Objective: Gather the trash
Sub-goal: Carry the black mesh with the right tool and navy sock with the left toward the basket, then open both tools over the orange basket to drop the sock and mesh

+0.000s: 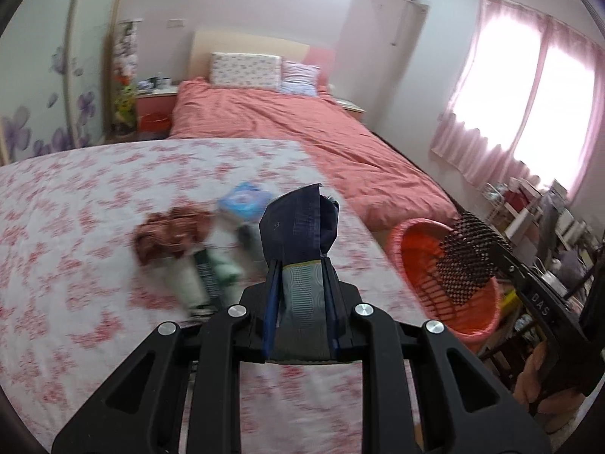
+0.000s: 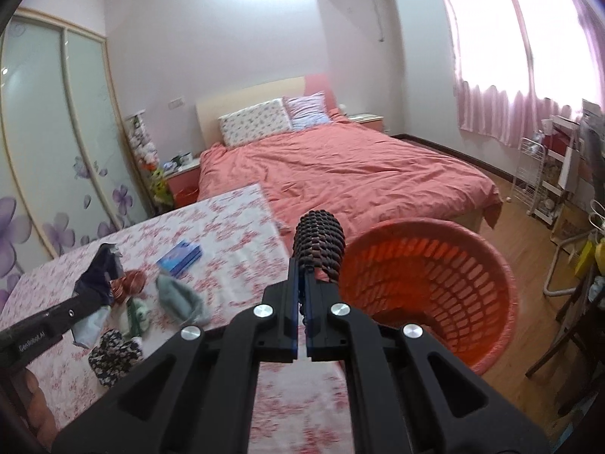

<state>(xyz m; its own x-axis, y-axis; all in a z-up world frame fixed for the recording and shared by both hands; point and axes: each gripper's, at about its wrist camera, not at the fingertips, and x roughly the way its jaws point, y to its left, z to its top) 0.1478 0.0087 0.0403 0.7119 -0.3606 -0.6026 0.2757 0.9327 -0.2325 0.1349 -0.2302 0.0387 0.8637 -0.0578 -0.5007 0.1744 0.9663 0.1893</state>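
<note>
A: Left tool point(image 1: 300, 265), what's it doing?
B: Clamped on a dark navy wrapper point(image 1: 298, 227), which sticks up past the tips. It's held above the floral-cloth bench point(image 1: 75, 227), near the bench's right edge.
A: And the right tool point(image 2: 304, 283)?
B: Pinched tight on a black-and-brown patterned piece point(image 2: 319, 244), rolled over at the top, w/ hardly any gap between the pads. It sits just beside the rim of the orange basket point(image 2: 491, 265), on the bench side of it. From the left wrist cam the same piece point(image 1: 469, 261) hangs in front of the basket point(image 1: 408, 234) opening.
A: Where's the basket itself?
B: Down on the wood floor, at the bench's right corner, betw. bench and the pink bed point(image 2: 359, 166).
A: Other stuff left on the bench?
B: A few bits, blurry in the left cam. Blue packet point(image 2: 179, 257) lying flat, grey pouch point(image 2: 181, 299) next to it, a brown crumpled thing point(image 1: 172, 234), a green-white wrapper point(image 2: 138, 314), plus a black-white patterned lump point(image 2: 113, 352) near the front edge. All bunched close together, well apart from the basket
</note>
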